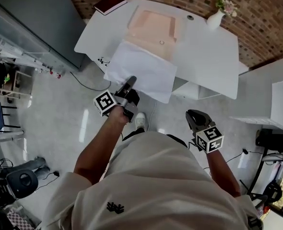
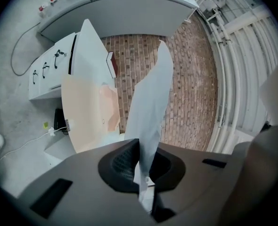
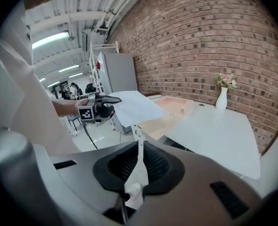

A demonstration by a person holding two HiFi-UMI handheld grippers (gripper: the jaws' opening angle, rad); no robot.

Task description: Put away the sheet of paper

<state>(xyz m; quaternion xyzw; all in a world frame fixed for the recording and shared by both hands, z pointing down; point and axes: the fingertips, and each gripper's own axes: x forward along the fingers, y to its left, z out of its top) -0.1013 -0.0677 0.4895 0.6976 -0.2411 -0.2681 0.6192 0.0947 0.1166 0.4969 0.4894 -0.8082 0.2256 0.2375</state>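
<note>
I have my left gripper point(image 1: 131, 83) clenched on the near edge of the sheet of paper point(image 1: 142, 67), which is lifted over the near edge of the white table point(image 1: 208, 56). The peach folder point(image 1: 153, 27) lies open just beyond it. I judge the pickup done and the filing left to do. My right gripper point(image 1: 191, 115) waits low on the right, closed on nothing.
</note>
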